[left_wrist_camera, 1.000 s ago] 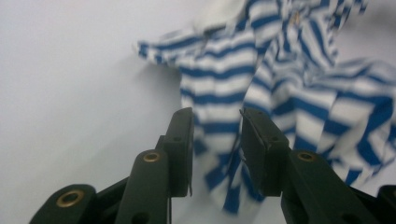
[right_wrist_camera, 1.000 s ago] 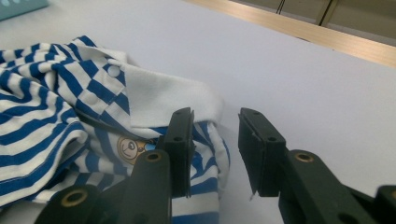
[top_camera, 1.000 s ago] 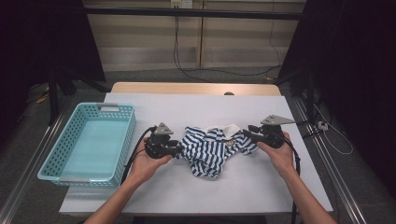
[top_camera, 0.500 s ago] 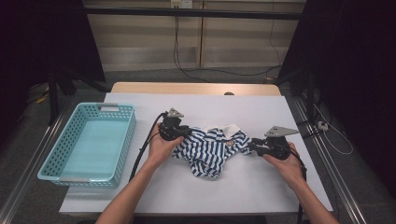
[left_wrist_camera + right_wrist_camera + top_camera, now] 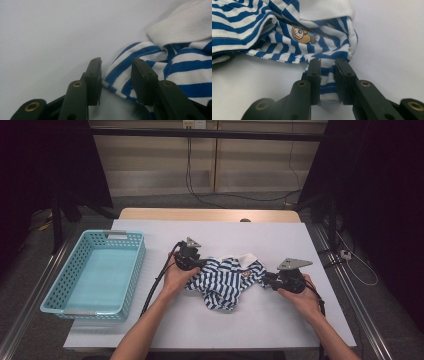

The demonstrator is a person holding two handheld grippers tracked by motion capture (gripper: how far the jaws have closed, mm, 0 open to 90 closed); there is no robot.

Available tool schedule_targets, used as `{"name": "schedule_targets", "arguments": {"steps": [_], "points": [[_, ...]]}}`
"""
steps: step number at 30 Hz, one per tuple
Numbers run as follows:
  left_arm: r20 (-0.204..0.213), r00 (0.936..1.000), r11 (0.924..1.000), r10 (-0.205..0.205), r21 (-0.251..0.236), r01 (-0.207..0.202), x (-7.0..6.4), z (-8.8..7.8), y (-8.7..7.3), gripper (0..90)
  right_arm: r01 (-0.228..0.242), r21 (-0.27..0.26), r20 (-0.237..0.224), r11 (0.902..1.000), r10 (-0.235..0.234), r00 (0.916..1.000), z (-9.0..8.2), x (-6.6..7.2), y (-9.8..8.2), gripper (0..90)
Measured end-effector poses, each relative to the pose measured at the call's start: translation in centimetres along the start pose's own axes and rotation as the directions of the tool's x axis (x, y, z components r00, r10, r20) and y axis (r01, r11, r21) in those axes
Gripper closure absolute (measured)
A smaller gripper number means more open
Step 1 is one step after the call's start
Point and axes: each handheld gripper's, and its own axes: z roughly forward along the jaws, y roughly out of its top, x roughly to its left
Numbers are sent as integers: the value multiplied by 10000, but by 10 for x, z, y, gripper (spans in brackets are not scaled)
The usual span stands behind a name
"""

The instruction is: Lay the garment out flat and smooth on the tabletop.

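**Two grippers at the ends of a crumpled striped shirt**

Two black-jawed tools work on one small garment. The blue-and-white striped shirt (image 5: pixel 227 280) lies bunched in the middle of the white table (image 5: pixel 280 242), well apart from the light blue basket (image 5: pixel 92 272) at the left. It is soft, light cloth that will sag, fold and slide under any pull, so a hem, sleeve end or seam edge gives the surest hold; a pinch on a loose fold would likely just drag the heap.

The right gripper (image 5: pixel 327 66) has its jaws clenched on a striped edge below the cartoon patch (image 5: pixel 302 34); they have just been closing on that cloth. The left gripper (image 5: pixel 116 67) stands released, its jaws having just been opening, with the shirt's hem (image 5: pixel 117 82) lying between them but not pinched.

Compared with a second ago, the left hand (image 5: pixel 175 277) has shifted toward the shirt's far left corner, near the white collar (image 5: pixel 245 258). The right hand (image 5: pixel 295 292) has sunk slightly.
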Motion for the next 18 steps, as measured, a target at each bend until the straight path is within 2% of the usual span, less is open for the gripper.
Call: {"name": "schedule_targets", "arguments": {"steps": [1,2,3,4,6,9,11,12,13,14,15,16,18], "points": [[256,9997,10000,1,17,-2,2,0,0,625,51,21,-13,10000,-51,10000,1,0,0,745],[111,9999,9998,-117,146,115,1,-1,1,684,19,68,-40,10000,-19,10000,2,0,-1,745],[338,9994,9998,-106,164,100,1,-1,1,800,36,103,-74,9999,-35,10000,3,0,-1,754],[266,9996,9997,-40,258,34,-2,-3,1,846,45,123,-93,9999,-44,9999,3,1,-2,794],[66,9996,9985,266,473,-269,-6,-5,2,863,163,156,-176,9997,-161,9997,4,2,-1,847],[102,9999,9984,73,568,-79,-4,-9,0,867,297,94,-217,9995,-295,9993,1,3,1,877],[105,9999,9987,5,516,-11,-2,-16,0,867,389,-31,-63,9992,-389,9992,-2,4,2,880],[435,9991,9990,-12,445,-8,0,-20,0,867,413,-161,-20,9990,-414,9991,-4,4,3,881],[82,10000,9993,-44,364,41,-1,-26,1,867,384,-290,26,9988,-384,9993,-7,3,5,882],[-35,10000,9992,71,383,-70,0,-30,1,867,323,-529,98,9981,-319,9994,-11,2,8,883],[-118,9999,9996,-55,261,58,1,-34,2,867,312,-630,198,9975,-300,9994,-14,1,9,884],[-199,9998,9994,94,321,-88,4,-39,2,867,297,-720,339,9970,-273,9991,-17,-1,11,885],[-353,9994,9997,-26,234,34,8,-47,2,867,160,-975,553,9951,-107,9984,-24,-5,15,887]]}}
